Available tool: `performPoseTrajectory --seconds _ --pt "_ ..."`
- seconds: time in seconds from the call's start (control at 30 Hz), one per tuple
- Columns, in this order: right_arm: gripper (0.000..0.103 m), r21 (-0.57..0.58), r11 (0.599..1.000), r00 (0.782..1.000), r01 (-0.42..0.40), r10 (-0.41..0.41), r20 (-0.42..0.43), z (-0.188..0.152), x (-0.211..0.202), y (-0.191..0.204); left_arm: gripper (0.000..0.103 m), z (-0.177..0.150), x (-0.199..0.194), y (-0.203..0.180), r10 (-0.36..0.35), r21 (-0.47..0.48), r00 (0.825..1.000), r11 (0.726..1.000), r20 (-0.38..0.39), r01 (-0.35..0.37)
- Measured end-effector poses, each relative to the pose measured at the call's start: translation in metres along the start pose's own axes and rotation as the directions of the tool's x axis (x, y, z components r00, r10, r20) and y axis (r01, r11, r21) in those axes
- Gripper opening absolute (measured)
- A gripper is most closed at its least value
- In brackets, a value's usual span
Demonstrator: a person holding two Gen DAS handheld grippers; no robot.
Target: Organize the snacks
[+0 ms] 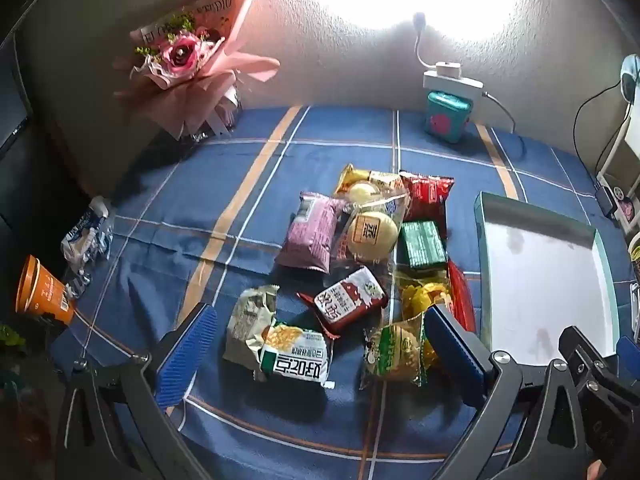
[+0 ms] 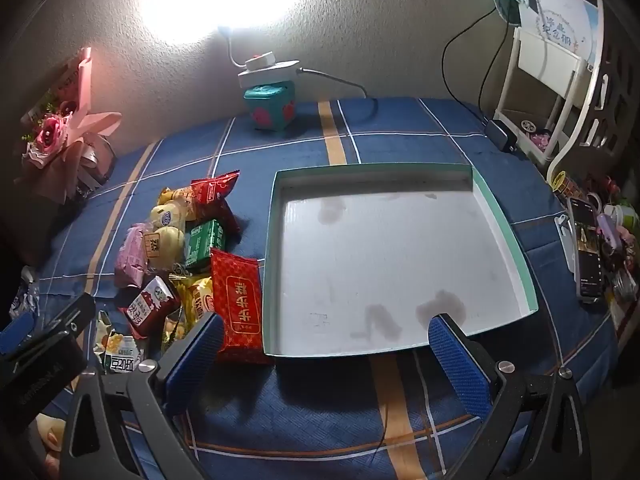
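Observation:
A pile of wrapped snacks [image 1: 360,264] lies on the blue checked cloth: a pink packet [image 1: 310,232], a clear bag of round buns [image 1: 370,224], a green packet [image 1: 422,244], a dark red packet [image 1: 346,300] and a white-green packet [image 1: 294,354]. To its right sits a shallow teal-rimmed box [image 2: 504,224] with a bare white floor. My left gripper [image 1: 320,356] hangs open over the pile's near side, nothing between its blue pads. My right gripper [image 2: 326,364] stands open above the box's near edge, empty. A red packet [image 2: 238,304] lies against the box's left wall.
A pink flower bouquet [image 1: 188,68] leans at the back left. A teal cube with a white lamp base [image 1: 448,112] stands by the wall. An orange cup [image 1: 42,290] lies at the left edge. A phone [image 2: 586,256] and clutter line the right side under a white rack [image 2: 548,76].

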State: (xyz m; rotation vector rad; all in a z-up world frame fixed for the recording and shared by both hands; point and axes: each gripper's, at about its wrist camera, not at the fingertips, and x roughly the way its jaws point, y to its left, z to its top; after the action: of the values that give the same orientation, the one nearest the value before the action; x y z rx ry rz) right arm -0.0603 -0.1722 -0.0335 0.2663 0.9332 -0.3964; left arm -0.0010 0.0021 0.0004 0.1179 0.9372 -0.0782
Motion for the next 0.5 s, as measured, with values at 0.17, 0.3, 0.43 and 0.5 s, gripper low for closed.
performPoseTrajectory --seconds 0.17,0.3,0.43,0.5 --pt "0.103 0.001 1.000 1.000 -0.008 0.008 -0.015 0.001 0.000 0.000 0.103 -0.004 0.014 0.003 0.009 0.006 0.998 1.000 -0.066 -0.008" --pt "0.103 -0.003 1.000 1.000 -0.003 0.003 -0.023 -0.001 0.004 0.001 0.103 -0.007 0.020 0.000 0.016 0.007 0.996 1.000 -0.093 -0.015" --pt "0.103 -0.006 1.000 1.000 -0.001 0.001 -0.031 -0.002 0.007 0.001 0.103 -0.008 0.024 0.000 0.010 0.006 0.993 1.000 -0.115 -0.009" --pt "0.103 -0.013 1.000 0.999 0.003 -0.003 -0.040 -0.002 0.009 0.003 0.103 -0.010 0.026 -0.001 0.012 0.011 0.992 1.000 -0.122 -0.010"
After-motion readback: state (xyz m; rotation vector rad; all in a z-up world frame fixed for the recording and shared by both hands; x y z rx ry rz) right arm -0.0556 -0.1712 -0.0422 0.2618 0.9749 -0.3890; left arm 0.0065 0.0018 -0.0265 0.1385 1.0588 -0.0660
